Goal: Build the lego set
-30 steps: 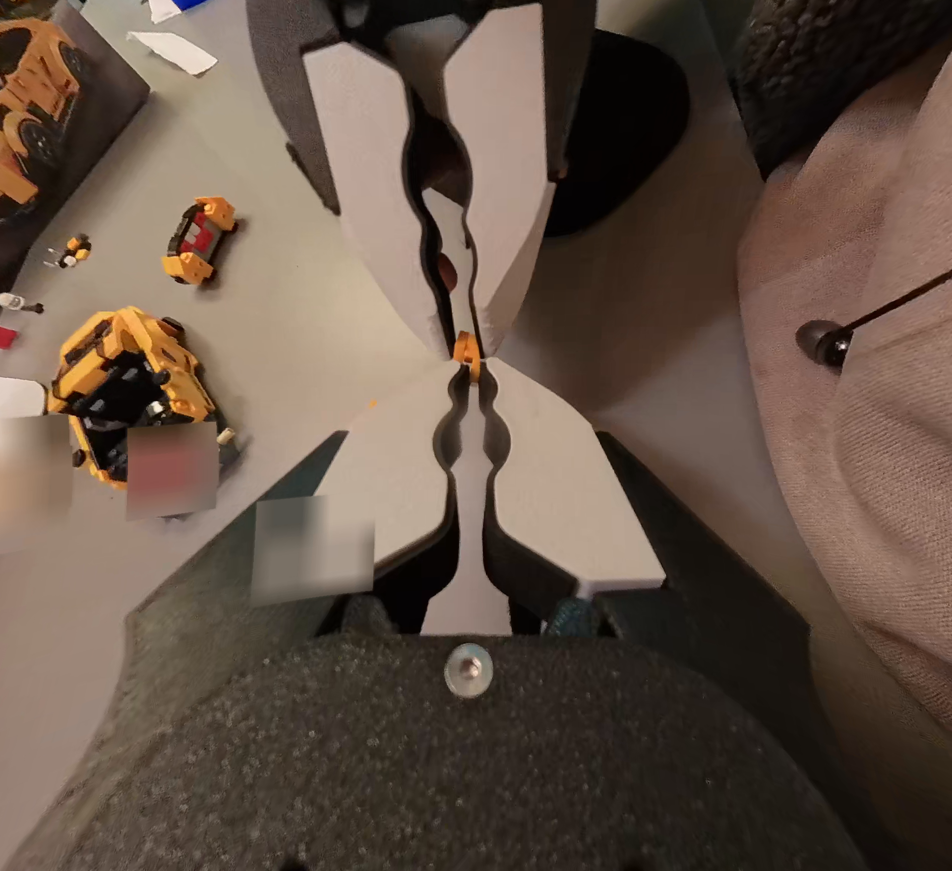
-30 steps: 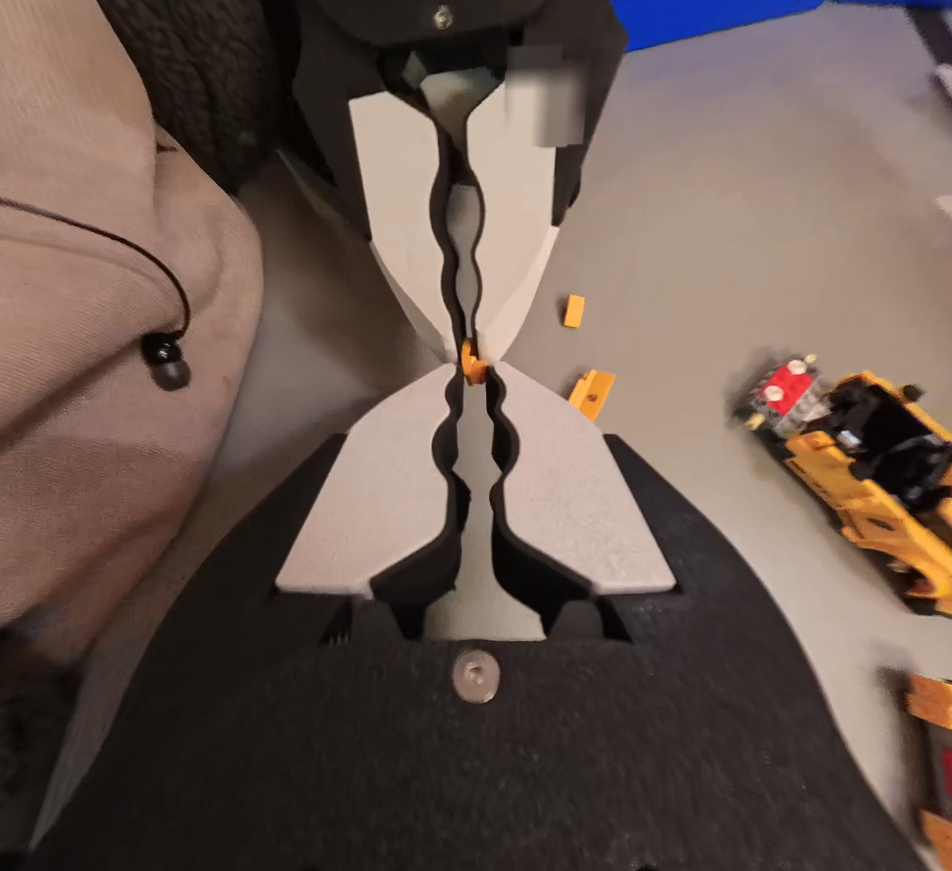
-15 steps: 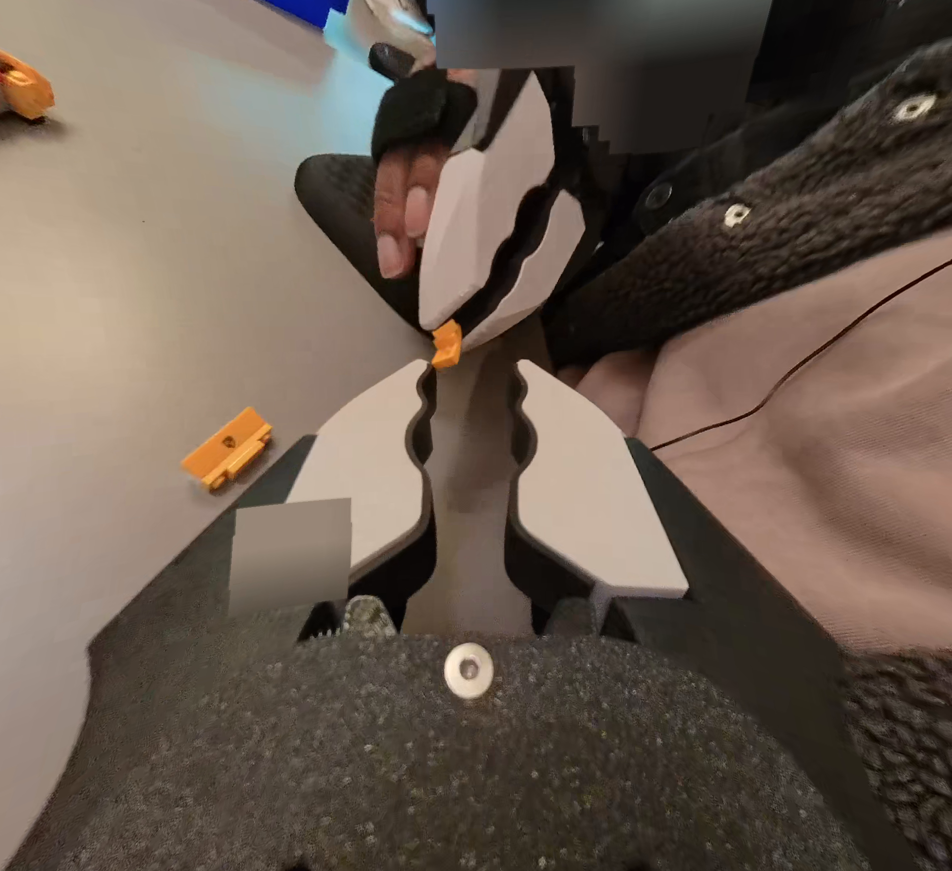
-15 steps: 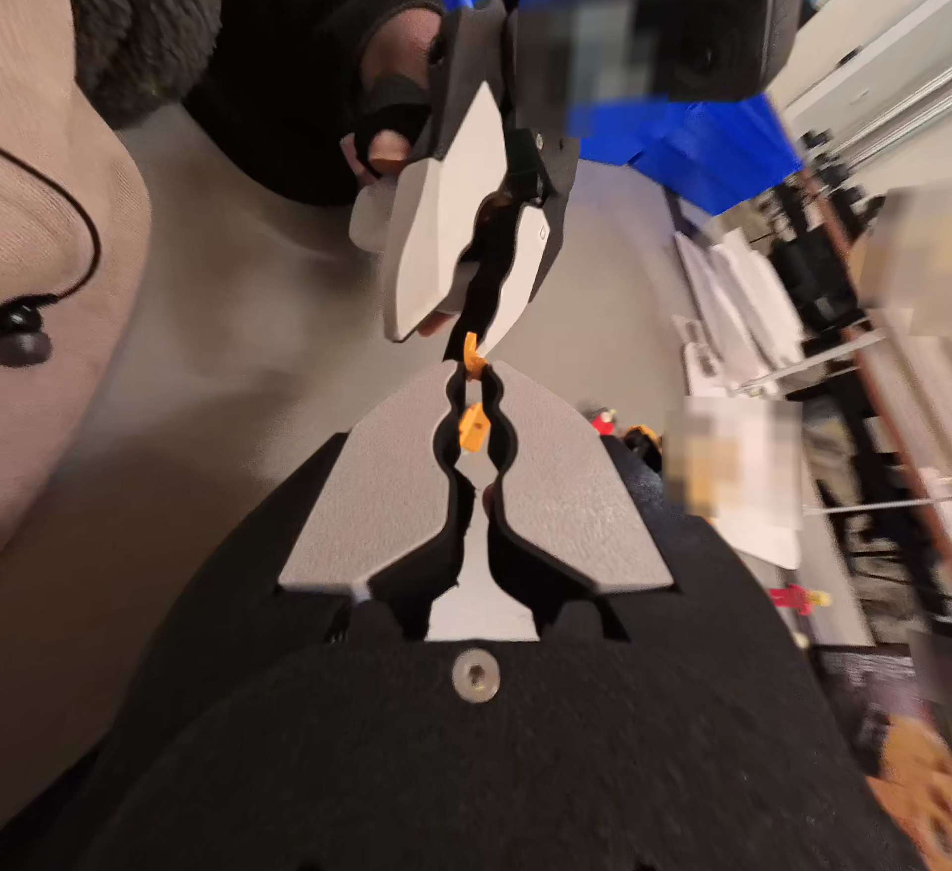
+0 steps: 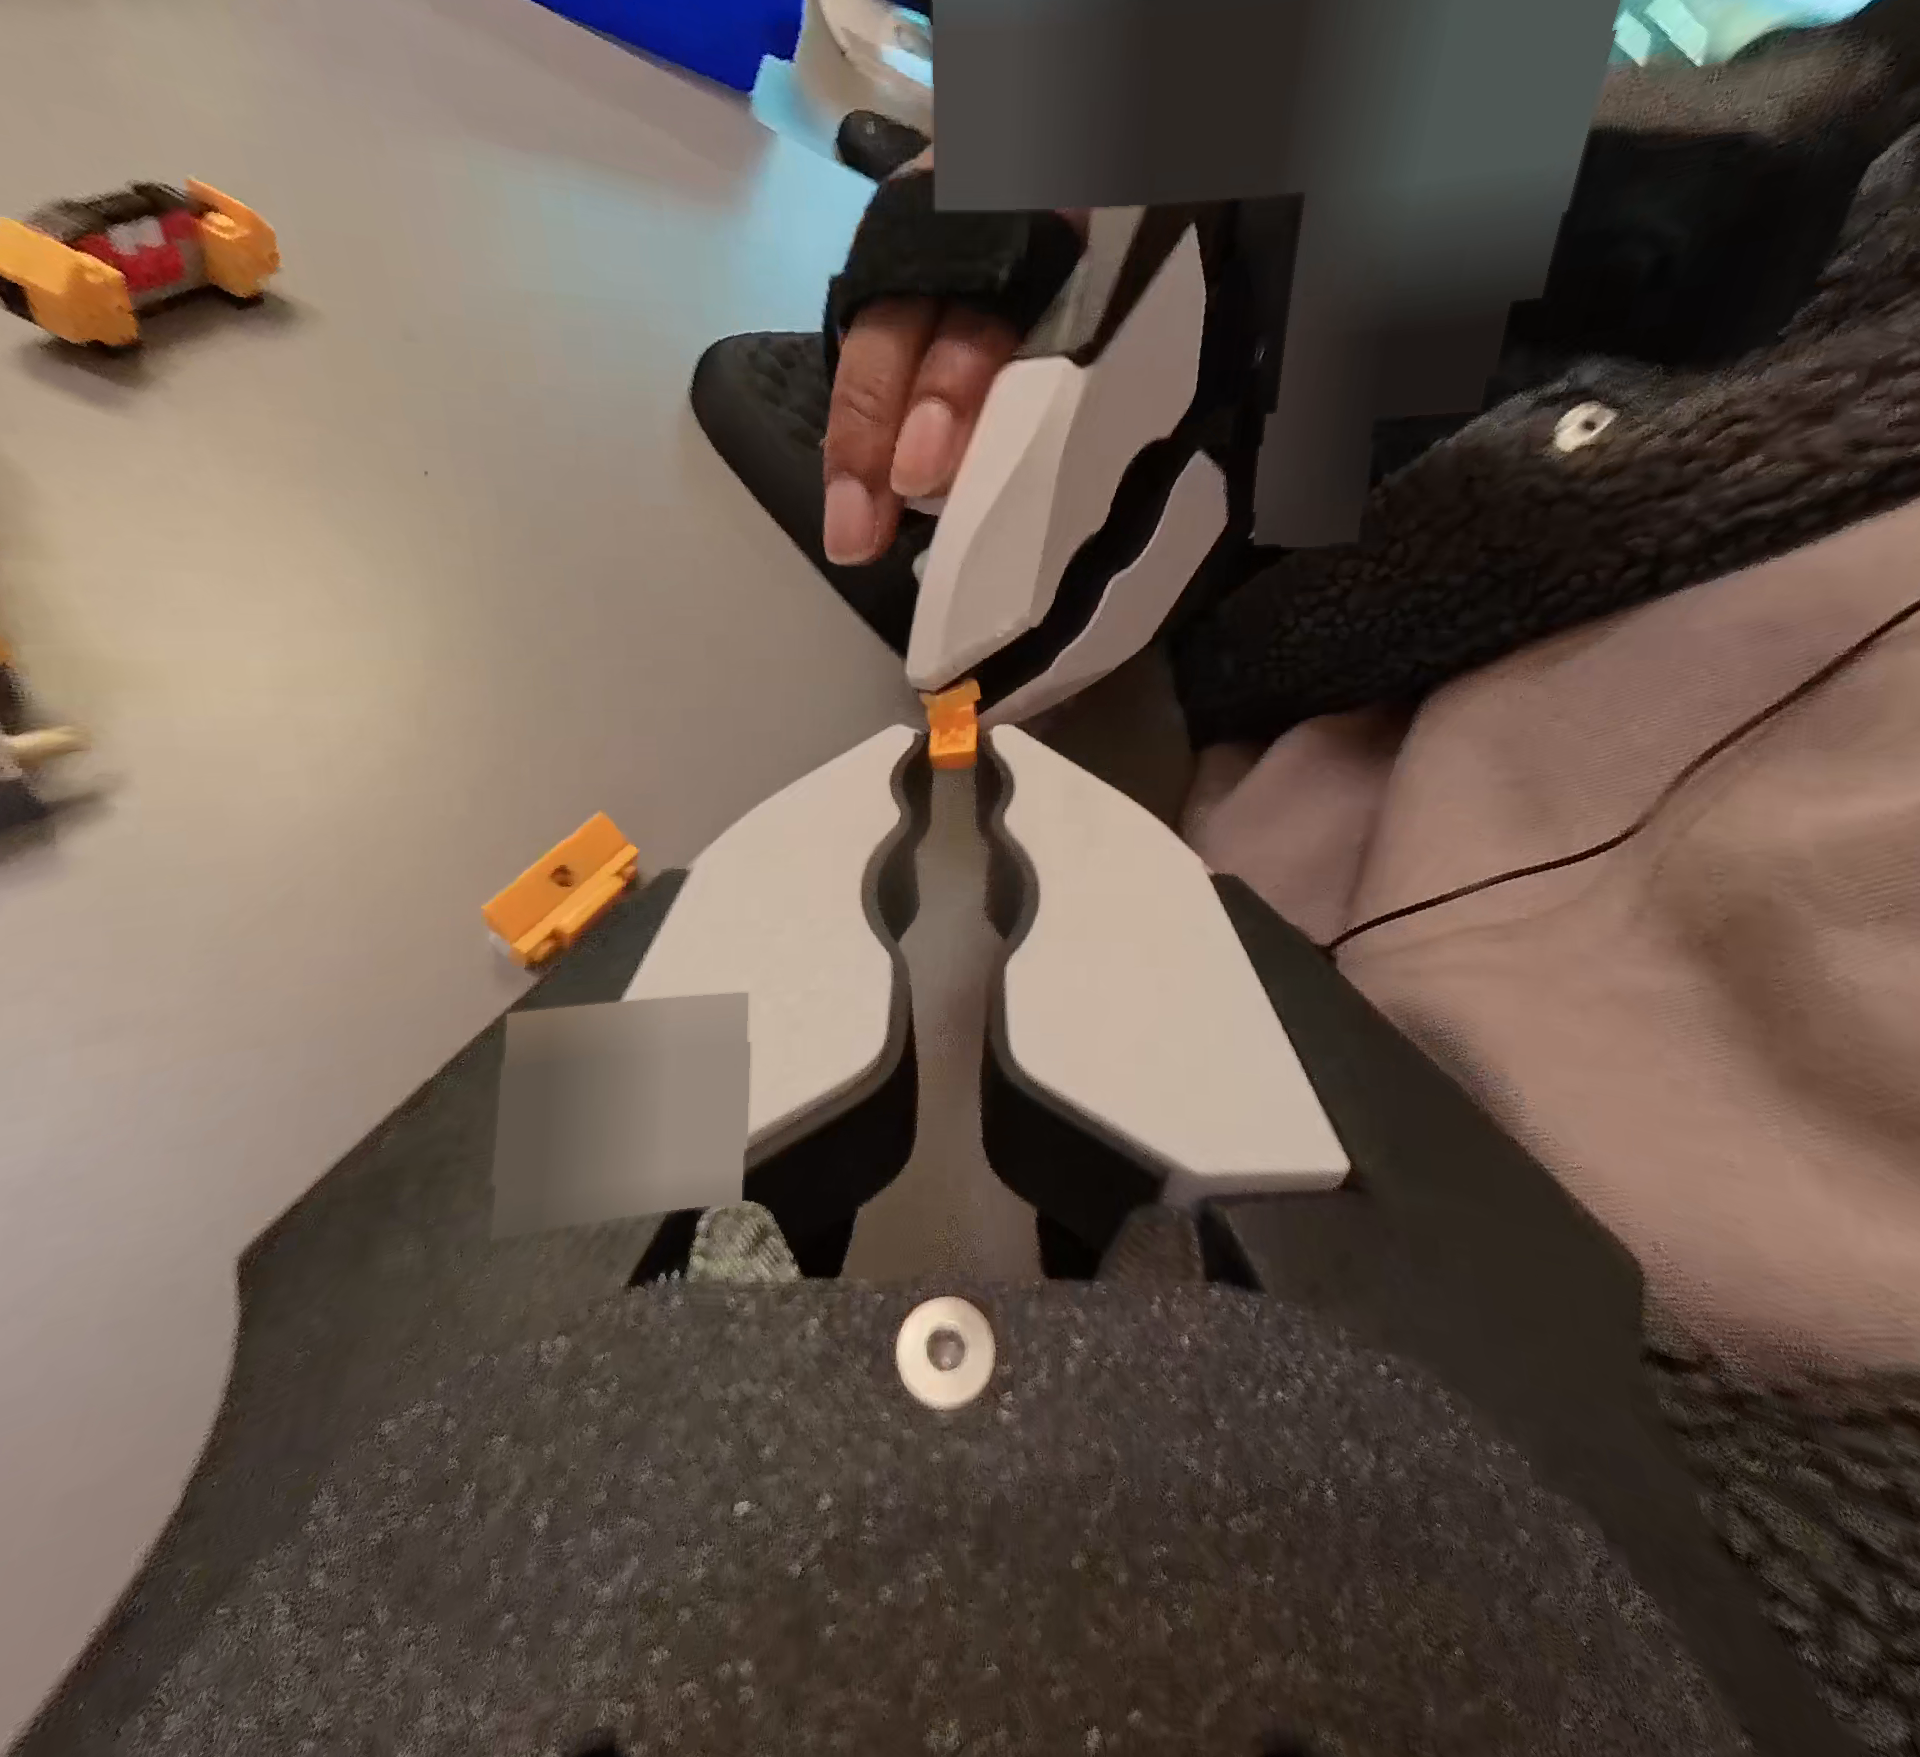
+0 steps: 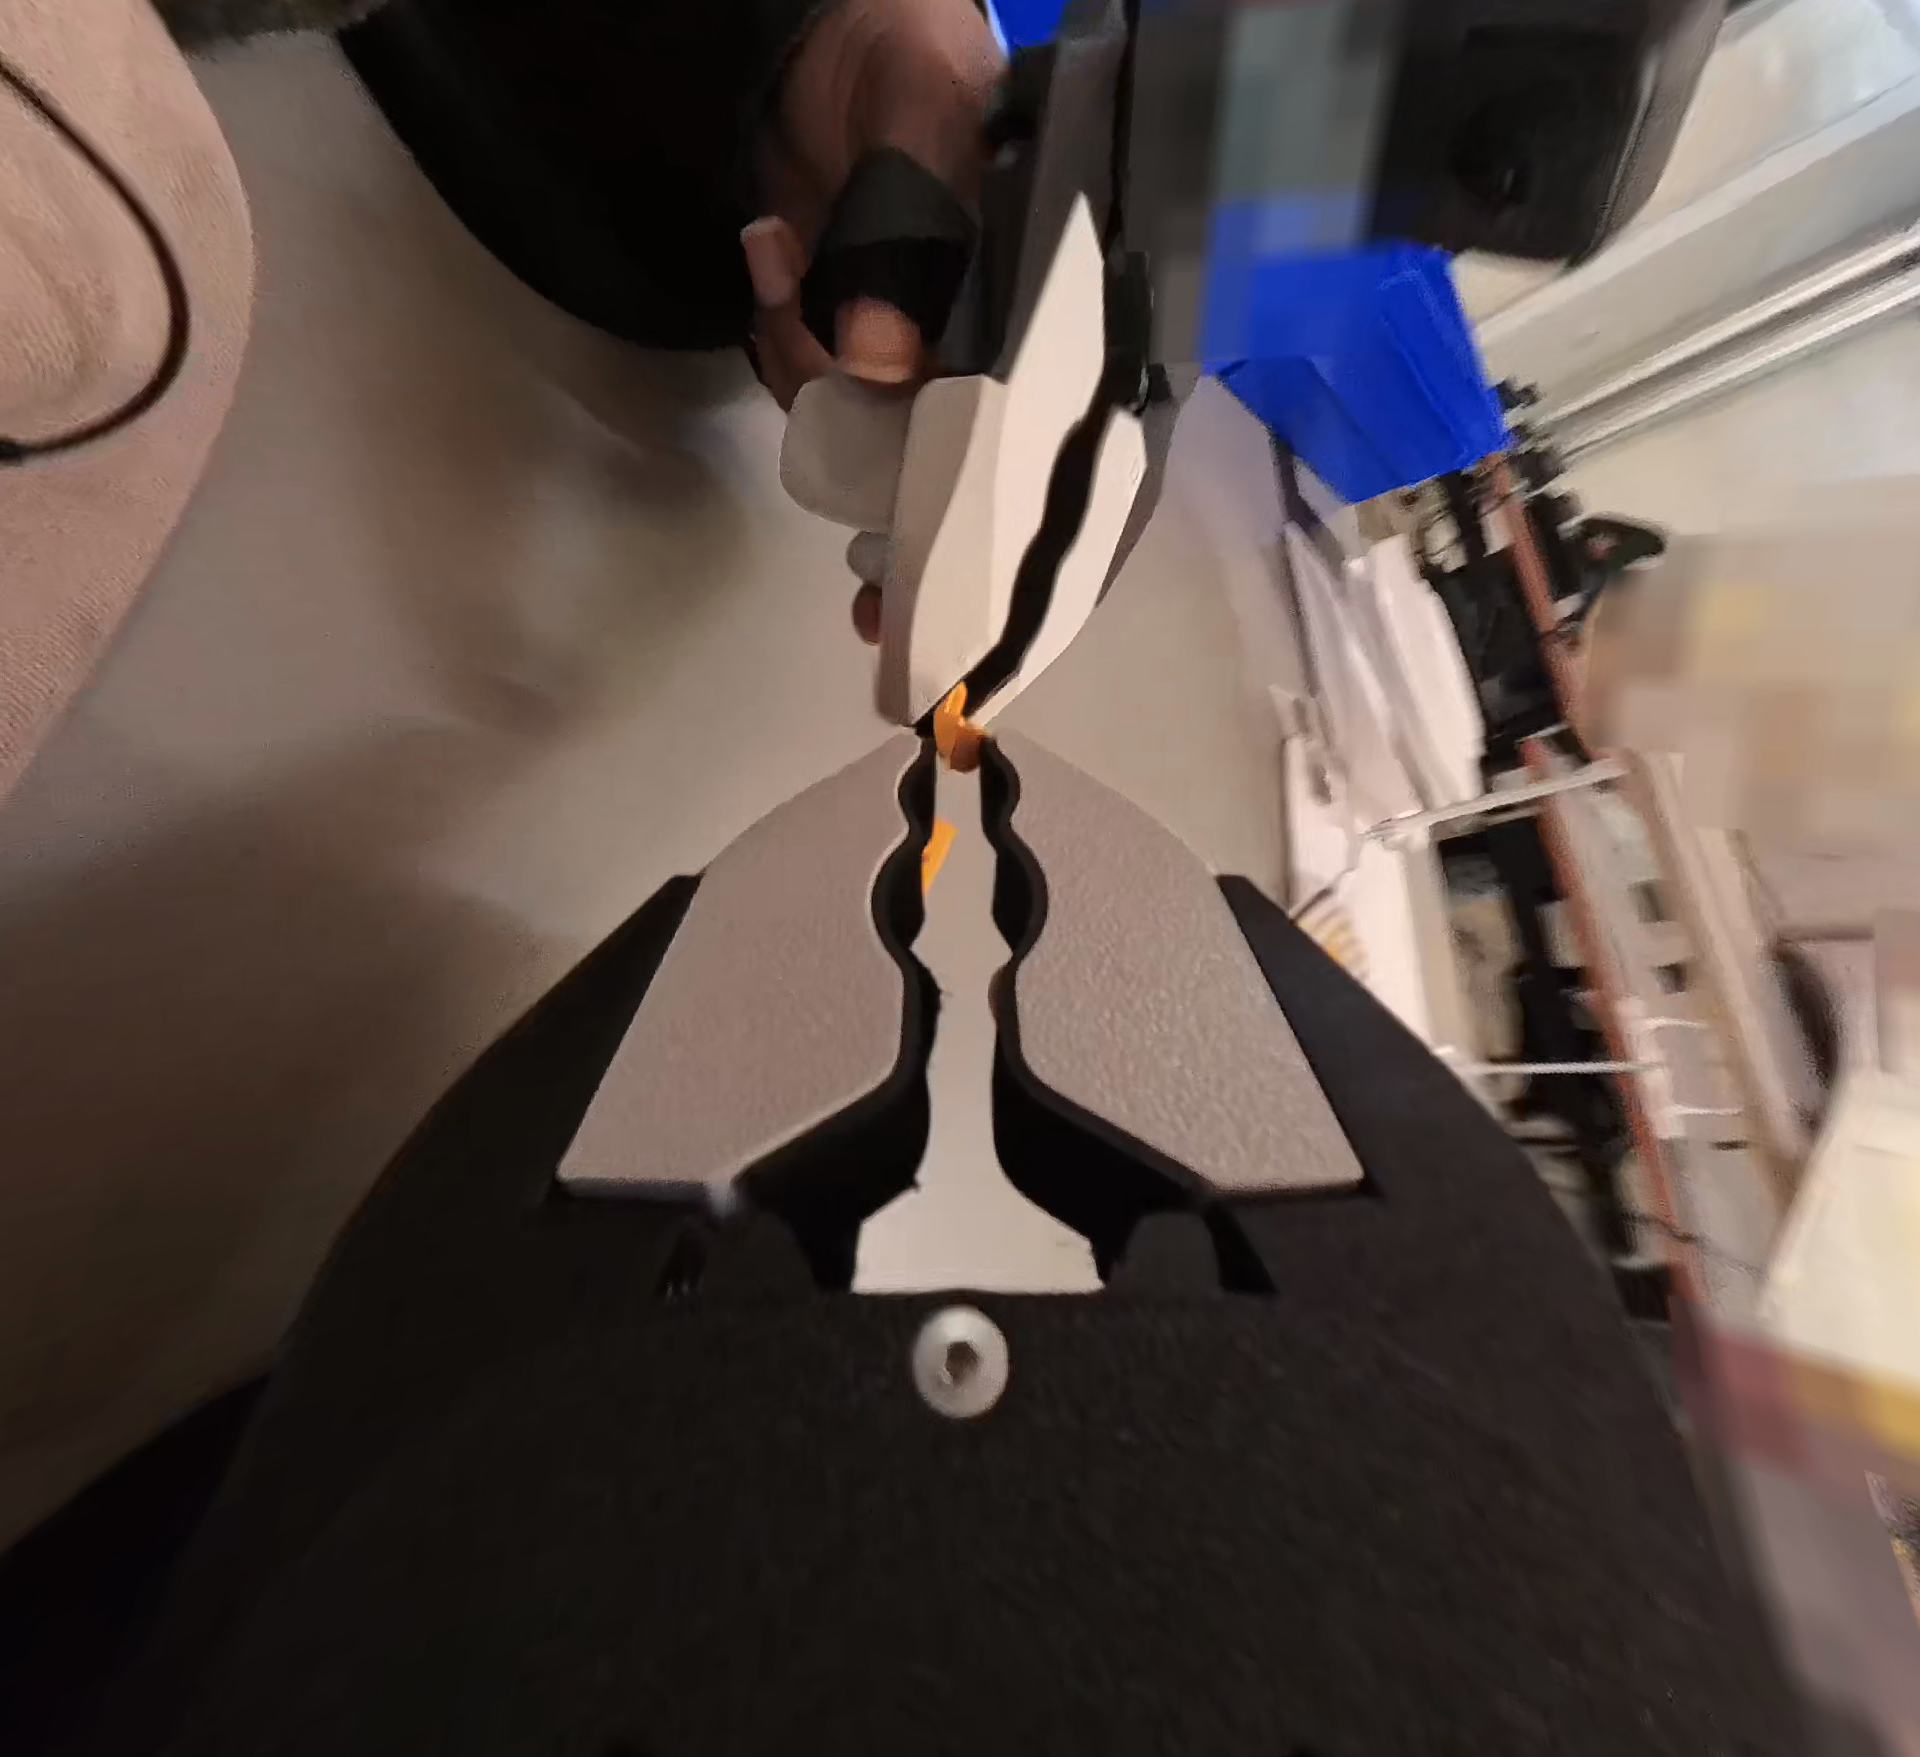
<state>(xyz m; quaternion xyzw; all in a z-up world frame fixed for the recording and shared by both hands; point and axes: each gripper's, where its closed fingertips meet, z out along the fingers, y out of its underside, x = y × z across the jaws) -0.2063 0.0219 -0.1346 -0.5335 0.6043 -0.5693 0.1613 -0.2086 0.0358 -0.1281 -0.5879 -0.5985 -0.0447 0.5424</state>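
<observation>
One orange brick (image 5: 953, 728), seemingly lengthwise between fingertips.

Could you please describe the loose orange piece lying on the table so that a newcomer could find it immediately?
On the grey table, look just left of the left gripper. The flat orange piece lies there alone, with one round hole in its top. The orange bit pinched between both grippers is smaller and held off the table.

Orange car part (image 5: 125, 261) cut off at left edge, shelves (image 6: 1579, 876) at right smeared by blur, orange brick (image 6: 938, 853) half hidden behind a finger
</observation>
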